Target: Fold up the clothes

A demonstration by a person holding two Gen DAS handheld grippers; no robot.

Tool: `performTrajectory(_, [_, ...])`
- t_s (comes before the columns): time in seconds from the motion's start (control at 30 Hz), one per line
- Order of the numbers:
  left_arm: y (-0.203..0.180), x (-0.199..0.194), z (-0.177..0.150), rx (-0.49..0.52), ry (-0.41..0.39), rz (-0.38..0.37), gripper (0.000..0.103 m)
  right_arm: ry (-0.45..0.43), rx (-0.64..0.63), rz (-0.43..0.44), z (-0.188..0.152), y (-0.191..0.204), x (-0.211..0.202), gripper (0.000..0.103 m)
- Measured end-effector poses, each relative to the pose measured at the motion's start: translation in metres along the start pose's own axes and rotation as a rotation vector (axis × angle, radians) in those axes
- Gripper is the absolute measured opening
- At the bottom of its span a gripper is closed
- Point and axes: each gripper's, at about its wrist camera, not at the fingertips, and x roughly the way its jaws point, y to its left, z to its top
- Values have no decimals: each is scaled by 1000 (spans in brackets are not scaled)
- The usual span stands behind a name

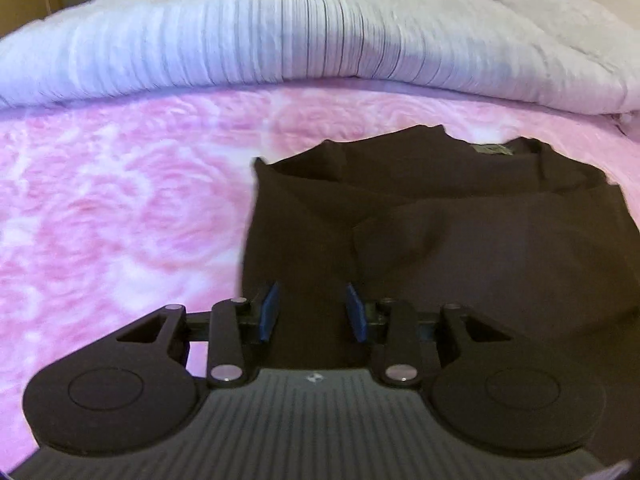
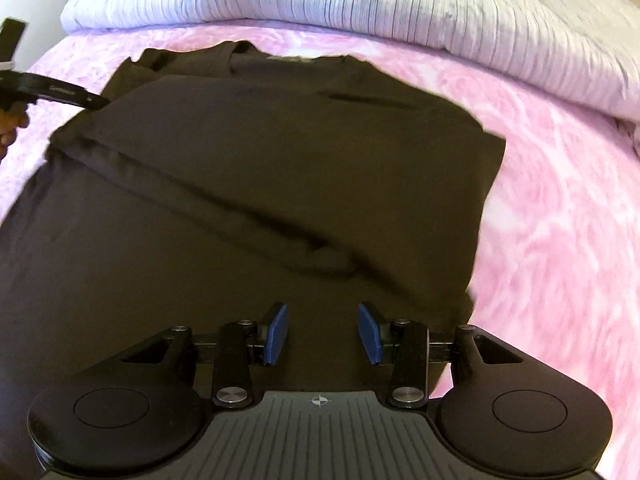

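Left tool, right tool, above shirt

1. A bed covered with a pink rose-patterned blanket carries everything.
2. A dark T-shirt, partly folded, lies flat on it, collar toward 12 o'clock.
3. A bunched pale grey ribbed duvet lies across the 12 o'clock edge.
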Motion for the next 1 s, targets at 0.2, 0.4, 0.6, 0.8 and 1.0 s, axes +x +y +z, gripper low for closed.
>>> performTrajectory(0.2, [79, -87, -77, 30, 78, -45, 34, 134, 103, 34, -54, 46, -9, 43])
performTrajectory(0.4, [101, -164, -175, 6, 209, -88, 36, 188, 151, -31, -95, 88, -30, 44])
performTrajectory(0.6, [56, -220, -254, 217, 258, -146, 39, 234, 36, 18, -121, 121, -57, 45])
performTrajectory(0.8, [-34, -244, -294, 557, 188, -247, 39, 131, -172, 176, -163, 153, -88, 45])
performTrajectory(1.0, [-105, -239, -308, 735, 148, -277, 38, 108, -386, 220, -208, 176, -102, 44])
